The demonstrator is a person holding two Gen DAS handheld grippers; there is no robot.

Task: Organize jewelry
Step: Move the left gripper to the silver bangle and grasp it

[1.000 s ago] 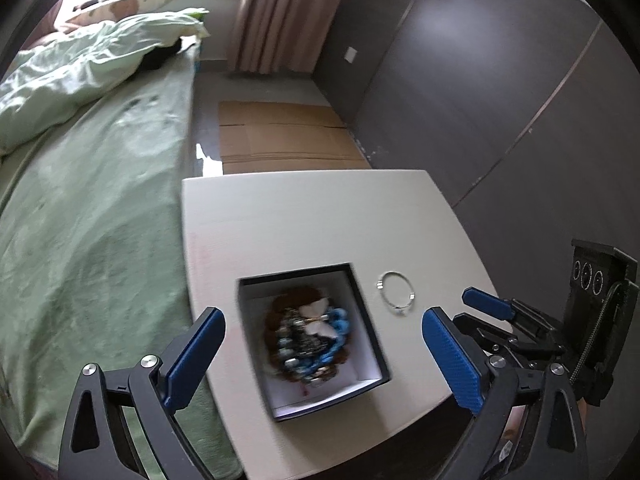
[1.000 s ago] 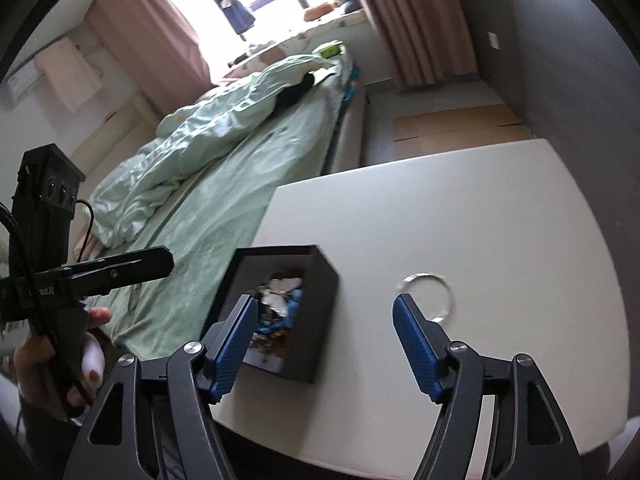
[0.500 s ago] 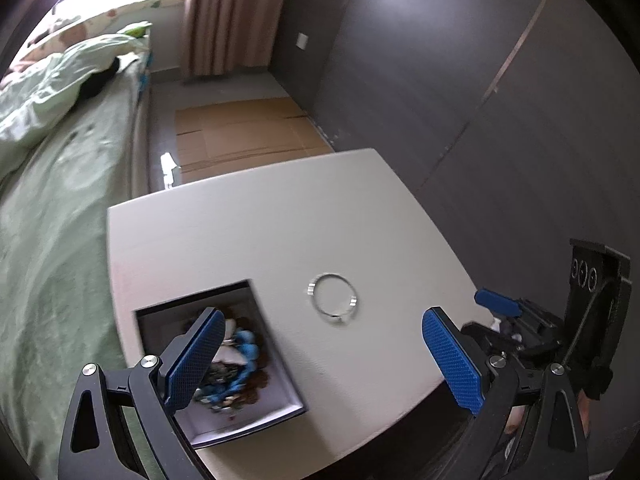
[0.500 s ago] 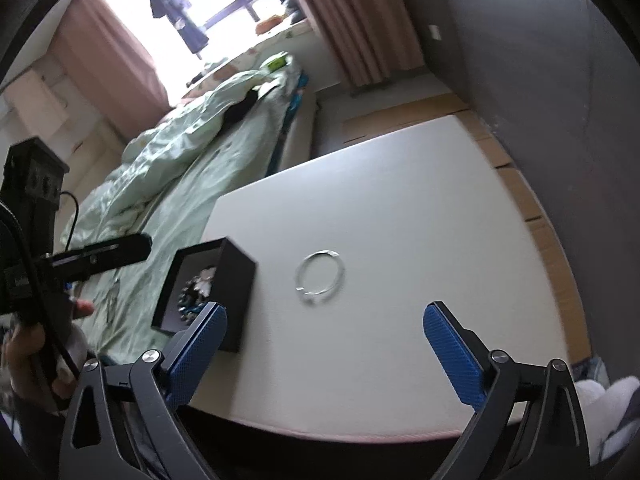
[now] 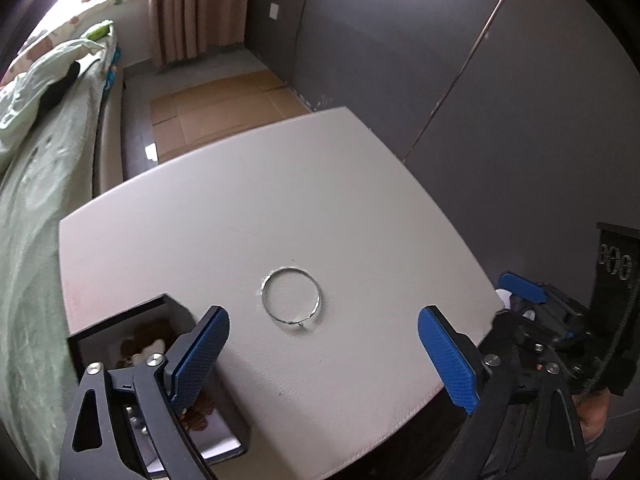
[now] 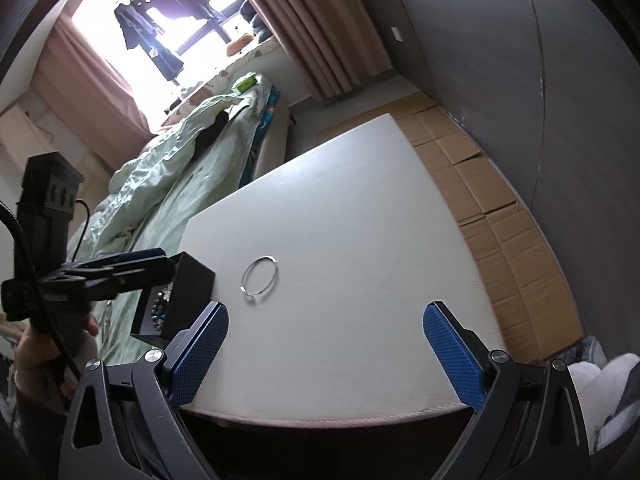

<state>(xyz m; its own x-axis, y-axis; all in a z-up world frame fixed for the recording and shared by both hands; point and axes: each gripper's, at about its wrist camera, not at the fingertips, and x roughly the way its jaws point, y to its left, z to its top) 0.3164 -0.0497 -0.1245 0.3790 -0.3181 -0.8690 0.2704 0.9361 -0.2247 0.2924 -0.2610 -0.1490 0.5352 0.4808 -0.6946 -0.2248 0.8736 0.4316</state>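
A thin silver bangle (image 5: 291,296) lies flat on the white table (image 5: 248,216); it also shows in the right wrist view (image 6: 260,276). A black open jewelry box (image 5: 120,336) with beaded bracelets inside sits at the table's near left corner, also in the right wrist view (image 6: 192,288). My left gripper (image 5: 320,356) is open and empty, hovering above the table with the bangle just ahead between its fingers. My right gripper (image 6: 324,356) is open and empty, near the table's front edge, right of the box.
A bed with a green quilt (image 5: 36,168) runs along the table's left side. Flattened cardboard (image 5: 224,100) lies on the floor beyond the table. A dark wall (image 5: 460,80) stands to the right. The right gripper shows at the table's right edge (image 5: 532,300).
The left gripper has swung right, from over the box to over the bangle. The right gripper has pulled back and opened wider, so more of the table shows.
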